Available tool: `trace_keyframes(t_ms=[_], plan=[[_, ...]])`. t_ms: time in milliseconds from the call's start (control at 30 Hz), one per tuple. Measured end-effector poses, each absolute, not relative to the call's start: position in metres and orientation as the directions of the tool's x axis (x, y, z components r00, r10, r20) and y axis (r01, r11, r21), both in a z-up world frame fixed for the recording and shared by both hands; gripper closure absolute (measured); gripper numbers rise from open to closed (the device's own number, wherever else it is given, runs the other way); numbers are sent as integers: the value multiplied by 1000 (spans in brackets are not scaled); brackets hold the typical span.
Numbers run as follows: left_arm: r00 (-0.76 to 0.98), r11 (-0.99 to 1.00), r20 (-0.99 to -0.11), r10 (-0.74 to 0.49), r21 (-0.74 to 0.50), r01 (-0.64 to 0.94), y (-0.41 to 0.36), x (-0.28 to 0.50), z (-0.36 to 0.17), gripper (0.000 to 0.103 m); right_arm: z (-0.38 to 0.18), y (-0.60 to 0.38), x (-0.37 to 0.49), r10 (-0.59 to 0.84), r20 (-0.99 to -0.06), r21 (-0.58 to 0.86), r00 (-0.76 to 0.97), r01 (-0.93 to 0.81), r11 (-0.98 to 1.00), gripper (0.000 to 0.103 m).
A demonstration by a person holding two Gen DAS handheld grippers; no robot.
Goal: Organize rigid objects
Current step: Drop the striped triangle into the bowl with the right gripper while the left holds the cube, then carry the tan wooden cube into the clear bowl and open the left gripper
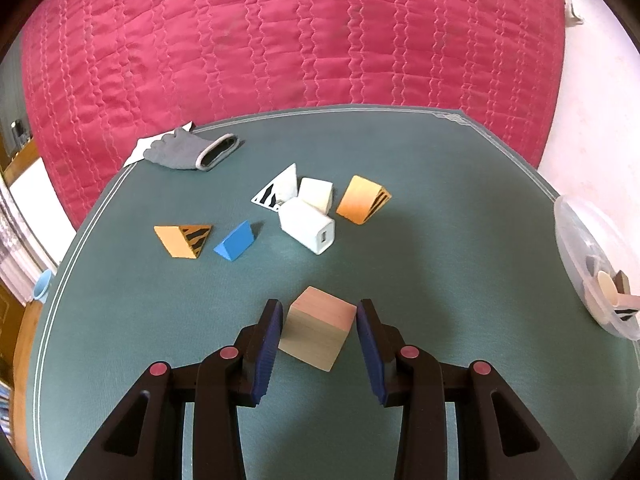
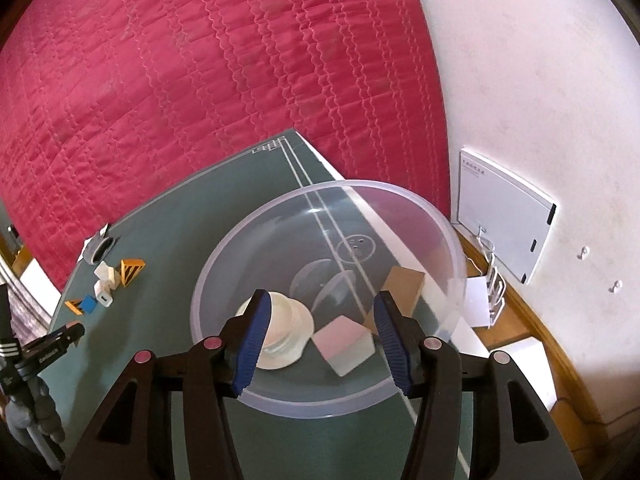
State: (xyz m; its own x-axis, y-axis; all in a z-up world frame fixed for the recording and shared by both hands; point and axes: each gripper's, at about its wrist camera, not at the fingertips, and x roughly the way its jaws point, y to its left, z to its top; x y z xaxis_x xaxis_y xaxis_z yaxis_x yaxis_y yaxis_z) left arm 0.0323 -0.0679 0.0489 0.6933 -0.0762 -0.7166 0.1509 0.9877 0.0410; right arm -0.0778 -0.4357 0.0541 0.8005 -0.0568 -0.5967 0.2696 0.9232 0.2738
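Far clutter: we see a white charger [image 1: 307, 230], a cream block [image 1: 316, 194], a striped white wedge [image 1: 278, 189], two orange wedges [image 1: 363, 199] [image 1: 184, 240] and a blue wedge [image 1: 235, 241] scattered on the green mat [image 1: 420, 208]; a grey glove [image 1: 188, 150] lies far left.
Wooden cube: our wooden cube [image 1: 318, 332] sits near, tilted, between the blue pads.
Left gripper [image 1: 318, 346]: spread wide around the cube, the left pad about touching it, the right pad apart.
Bowl: our clear bowl [image 2: 224, 376] holds a pink block [image 2: 344, 344], a brown block [image 2: 404, 286] and a white disc [image 2: 288, 332].
Right gripper [image 2: 320, 346]: released, over the bowl, holding nothing.
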Motion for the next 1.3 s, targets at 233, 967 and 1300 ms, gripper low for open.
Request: trace_keyframes(t_ms=[233,967,1300], plan=[[702,982,-707,-85,61,181,-89,25,57,62,47,-442,-86,-129,-583,226,802,313,922,48],[681,954,-712,-171,52,294,-160,24,64,62,43,-446,-99,-154,-542,221,826,317,922,41],[679,924,-696,-233,59,378,-202,25,74,62,43,-449,-101,-140,-536,242,832,311,919,41]])
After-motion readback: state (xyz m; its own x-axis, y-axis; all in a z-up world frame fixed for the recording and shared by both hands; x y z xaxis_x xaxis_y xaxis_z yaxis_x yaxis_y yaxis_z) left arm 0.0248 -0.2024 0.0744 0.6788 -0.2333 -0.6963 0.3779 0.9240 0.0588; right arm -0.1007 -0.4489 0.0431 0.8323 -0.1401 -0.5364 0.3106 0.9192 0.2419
